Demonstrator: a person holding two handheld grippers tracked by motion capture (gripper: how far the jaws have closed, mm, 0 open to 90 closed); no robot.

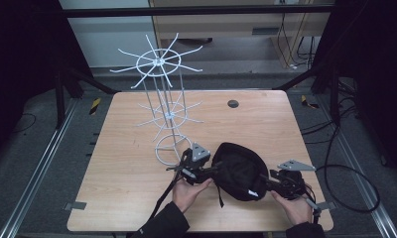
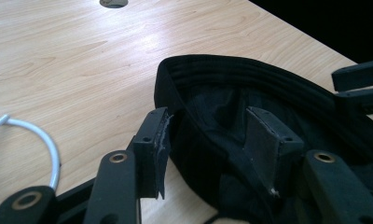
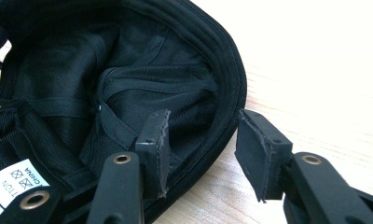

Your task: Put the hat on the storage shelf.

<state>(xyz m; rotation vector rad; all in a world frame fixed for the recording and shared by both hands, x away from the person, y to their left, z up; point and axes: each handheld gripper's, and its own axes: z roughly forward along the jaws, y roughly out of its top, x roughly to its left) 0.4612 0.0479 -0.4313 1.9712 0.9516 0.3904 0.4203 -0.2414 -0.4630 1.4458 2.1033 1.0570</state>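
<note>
1. The hat (image 1: 240, 171) lies upside down on the tabletop (image 1: 137, 163), opening up, between the two grippers. This exposes the brim to both sets of jaws.
2. Left gripper (image 2: 212, 140): jaws apart, straddling the brim. One jaw stands outside the hat, the other inside the crown. The pads do not press the fabric.
3. Right gripper (image 3: 201, 149): jaws apart, straddling the opposite brim, one jaw inside and one outside. No clamping is visible.
4. The care label (image 3: 14, 184) lies inside the crown, beside the right gripper's inner jaw.
5. The white wire rack (image 1: 162, 99) stands on the tabletop beyond the left gripper, apart from the hat.
6. Judgement: gripping the brim at opposite sides would keep the opening spread, probably for lifting the hat toward the rack.
</note>
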